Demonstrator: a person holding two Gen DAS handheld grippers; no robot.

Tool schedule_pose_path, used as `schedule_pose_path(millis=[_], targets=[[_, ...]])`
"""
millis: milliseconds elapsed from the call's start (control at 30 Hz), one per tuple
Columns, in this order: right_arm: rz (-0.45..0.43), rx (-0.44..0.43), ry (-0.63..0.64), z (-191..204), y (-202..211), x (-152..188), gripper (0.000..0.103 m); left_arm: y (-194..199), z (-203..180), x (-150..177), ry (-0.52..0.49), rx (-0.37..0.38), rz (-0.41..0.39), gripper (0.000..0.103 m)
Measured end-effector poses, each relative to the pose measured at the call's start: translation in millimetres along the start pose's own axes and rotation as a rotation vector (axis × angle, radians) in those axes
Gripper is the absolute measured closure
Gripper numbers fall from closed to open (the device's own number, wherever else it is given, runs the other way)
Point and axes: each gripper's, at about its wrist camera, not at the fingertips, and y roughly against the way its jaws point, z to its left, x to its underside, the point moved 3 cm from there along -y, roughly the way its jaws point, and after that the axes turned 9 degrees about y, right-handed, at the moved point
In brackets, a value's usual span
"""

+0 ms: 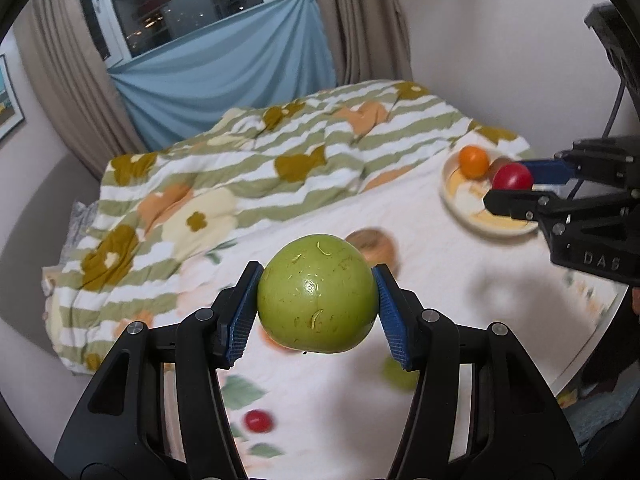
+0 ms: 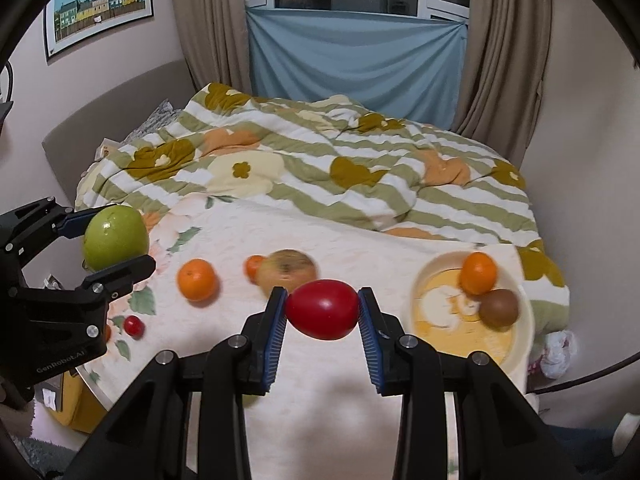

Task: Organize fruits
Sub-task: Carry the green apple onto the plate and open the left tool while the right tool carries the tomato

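My left gripper (image 1: 318, 300) is shut on a green apple (image 1: 318, 294) and holds it above the white cloth (image 1: 340, 216); the same apple (image 2: 115, 237) shows at the left of the right wrist view. My right gripper (image 2: 322, 312) is shut on a red tomato (image 2: 322, 309), also seen as the tomato (image 1: 513, 177) in front of the cream bowl (image 1: 454, 196). That bowl (image 2: 524, 340) holds an orange (image 2: 478, 273) and a brown kiwi (image 2: 498, 307). On the cloth lie an orange (image 2: 197, 280), a yellowish apple (image 2: 286, 270), a small orange (image 2: 253, 266) and a small red fruit (image 2: 133, 325).
A striped flowered quilt (image 2: 320, 160) is bunched up behind the cloth. The round table edge (image 1: 600, 332) curves at the right in the left wrist view. Curtains (image 2: 500, 60) and a blue cloth (image 2: 356, 56) hang at the window behind. Another green fruit (image 1: 398, 376) lies blurred below my left gripper.
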Motion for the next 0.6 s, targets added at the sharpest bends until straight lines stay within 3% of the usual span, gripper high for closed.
schedule_pose_path(millis=[333,600], targets=[[0.012,0.021,-0.02,-95.8,10.8,24.9,0.07,-33.4,-84.1,-37.2,0.067,0.064,0.014,0.04],[0.045,0.052,-0.06,-146.7,-2.2,44.4,0.07,-81.6,-134.8,-63.3,0.056,0.154,0.046,0.04]])
